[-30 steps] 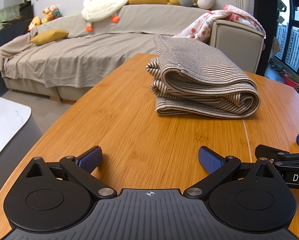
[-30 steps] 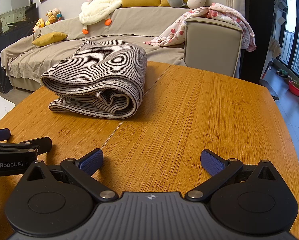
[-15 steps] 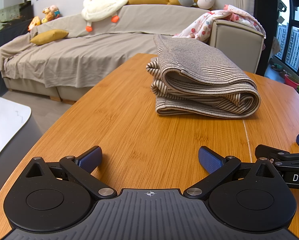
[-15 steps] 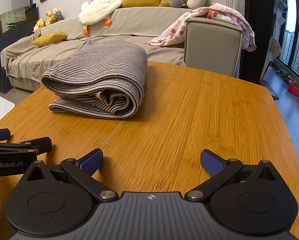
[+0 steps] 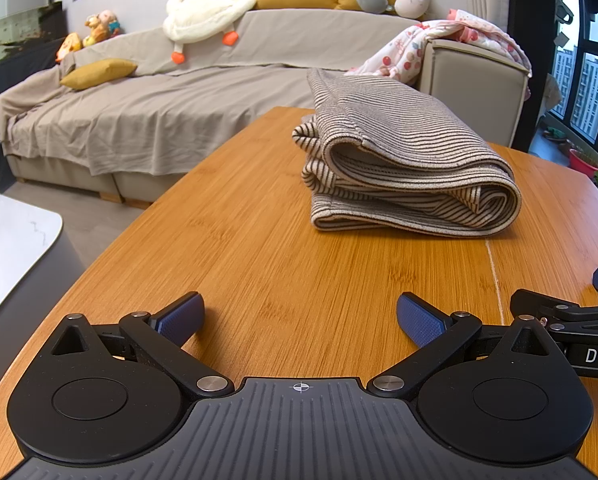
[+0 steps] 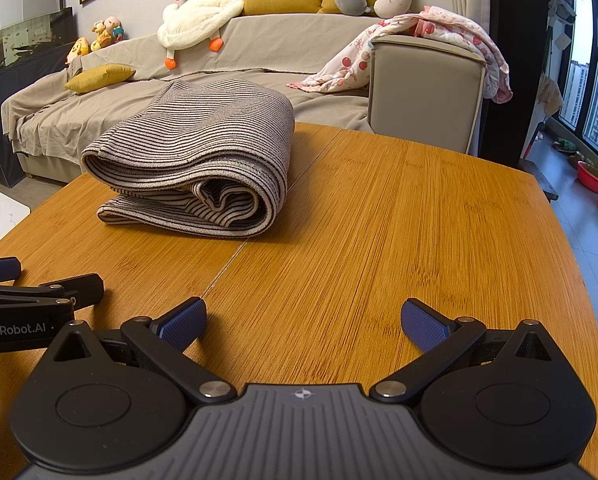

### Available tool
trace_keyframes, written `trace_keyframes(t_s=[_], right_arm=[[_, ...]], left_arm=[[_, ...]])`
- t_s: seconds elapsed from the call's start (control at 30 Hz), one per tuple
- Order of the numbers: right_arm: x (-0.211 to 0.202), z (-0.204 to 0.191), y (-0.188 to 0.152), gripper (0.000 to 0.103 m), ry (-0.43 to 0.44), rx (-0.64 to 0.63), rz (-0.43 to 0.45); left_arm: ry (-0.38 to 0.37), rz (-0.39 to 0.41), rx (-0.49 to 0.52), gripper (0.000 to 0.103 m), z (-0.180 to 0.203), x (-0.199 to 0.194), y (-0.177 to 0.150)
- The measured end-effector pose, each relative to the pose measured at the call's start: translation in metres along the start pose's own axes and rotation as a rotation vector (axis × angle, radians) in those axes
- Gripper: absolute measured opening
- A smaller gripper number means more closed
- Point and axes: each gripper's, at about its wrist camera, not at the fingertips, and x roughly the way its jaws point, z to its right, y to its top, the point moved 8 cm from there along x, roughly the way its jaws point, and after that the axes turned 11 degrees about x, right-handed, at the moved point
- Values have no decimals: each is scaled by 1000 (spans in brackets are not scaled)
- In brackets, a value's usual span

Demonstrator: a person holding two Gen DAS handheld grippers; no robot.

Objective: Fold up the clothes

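the left tongs (image 5: 299, 316) rest low over the near part of the wooden counter (image 5: 259, 264), spread wide with nothing between the blue pads (image 5: 181, 316). ahead and a little right of them, well apart, lies the striped garment (image 5: 403, 168), already folded into a thick bundle on the counter's far half. further right, the right tongs (image 6: 303, 320) sit beside the left pair, also wide and empty; from their view the striped garment (image 6: 195, 164) is ahead to the left, its rolled edge facing the camera, beside the seam (image 6: 259, 236) in the counter.

the fold looks done, so the risk from here is undoing it. the top layer bulges loosely over the inner rolls, and a grab at only that layer would likely lift it and let the bundle open. a push from one side could slide it, since the smooth wood probably gives little hold, and the far rim is near. the two tongs sit close together, so moving both inward at once could knock them.

no container shows on the counter, no basket, box or tray, so nothing is held in anything. behind the counter stands a covered sofa (image 5: 159, 104) with a plush goose (image 5: 207, 4) and cushions, well clear of the work.
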Motion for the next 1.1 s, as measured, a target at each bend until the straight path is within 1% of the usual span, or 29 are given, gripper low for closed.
trace_keyframes(t_s=[0.83, 0.9, 0.97, 1.1], right_arm=[[0, 0, 0, 103, -3, 4, 0], [0, 0, 1, 103, -7, 6, 1], [0, 0, 1, 103, -8, 7, 2], [0, -1, 0, 103, -6, 7, 2]], left_arm=[[1, 1, 3, 103, 2, 1, 1], [-16, 5, 22, 103, 6, 4, 5], [-60, 14, 56, 103, 8, 7, 8], [-95, 17, 85, 103, 8, 9, 10]])
